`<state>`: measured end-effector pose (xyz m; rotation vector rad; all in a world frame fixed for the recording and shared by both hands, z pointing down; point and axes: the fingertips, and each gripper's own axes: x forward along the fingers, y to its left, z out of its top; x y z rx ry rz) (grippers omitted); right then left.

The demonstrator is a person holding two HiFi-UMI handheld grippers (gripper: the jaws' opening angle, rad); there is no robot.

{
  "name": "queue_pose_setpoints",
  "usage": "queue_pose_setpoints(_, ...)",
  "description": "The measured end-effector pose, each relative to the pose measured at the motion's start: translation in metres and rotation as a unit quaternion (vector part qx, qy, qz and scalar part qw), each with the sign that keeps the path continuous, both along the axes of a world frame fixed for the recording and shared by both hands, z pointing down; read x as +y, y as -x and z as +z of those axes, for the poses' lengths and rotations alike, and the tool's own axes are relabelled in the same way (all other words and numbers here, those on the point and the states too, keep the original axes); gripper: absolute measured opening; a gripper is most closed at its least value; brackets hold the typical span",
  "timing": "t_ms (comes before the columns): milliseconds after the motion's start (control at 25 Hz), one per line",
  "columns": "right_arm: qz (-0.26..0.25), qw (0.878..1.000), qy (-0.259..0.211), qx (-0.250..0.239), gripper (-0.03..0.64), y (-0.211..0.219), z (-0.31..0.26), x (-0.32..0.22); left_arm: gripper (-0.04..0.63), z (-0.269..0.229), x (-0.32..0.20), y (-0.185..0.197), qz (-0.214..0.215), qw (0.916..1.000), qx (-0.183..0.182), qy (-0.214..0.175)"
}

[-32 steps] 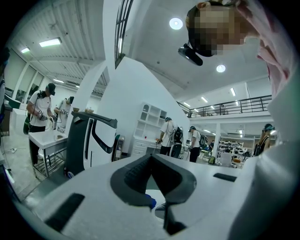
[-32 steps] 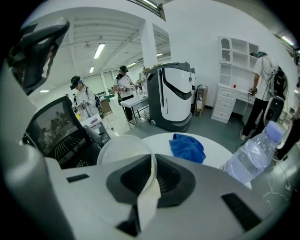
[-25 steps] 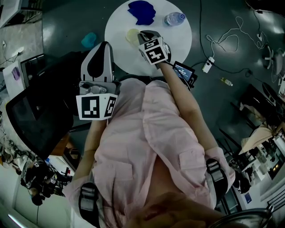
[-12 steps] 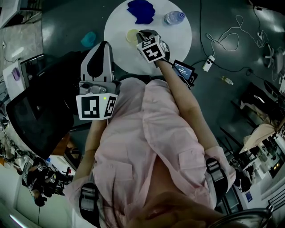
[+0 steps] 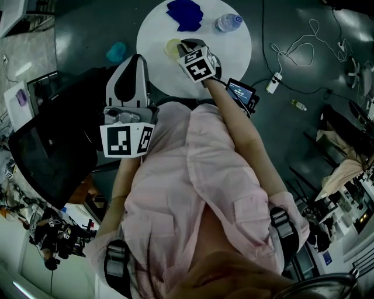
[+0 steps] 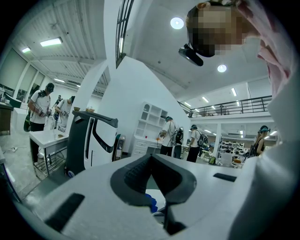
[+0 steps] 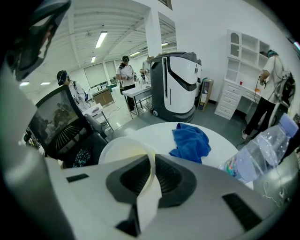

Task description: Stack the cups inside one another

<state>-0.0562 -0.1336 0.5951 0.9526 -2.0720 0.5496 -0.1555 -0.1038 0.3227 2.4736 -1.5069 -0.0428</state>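
Pinching cup (image 7: 123,151) wall: right tool (image 7: 151,174).

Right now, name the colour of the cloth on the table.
Blue cloth; the right gripper view shows it best.

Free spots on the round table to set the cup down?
Widest bare patch: table right side, between bottle and near rim, beside the right gripper holding the cup. Narrow strip left of the blue cloth. Far edge is crowded.
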Motion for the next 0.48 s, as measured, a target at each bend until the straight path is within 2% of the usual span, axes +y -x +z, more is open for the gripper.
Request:
queue_pose_setpoints(320,0.003,1.0,-0.006,-0.003,0.043,0.0013,-0.0032,-0.0048,0.015,-0.0012,-0.0013,0.0032,-0.001,1.0,0.0,-0.001)
queue_pose_setpoints(480,0.006,1.0,-0.005,-0.009,0.086,0.0005,-0.0041,-0.0054,0.016,-0.0014,-0.0006,0.0024,-0.001,1.0,0.0,-0.001)
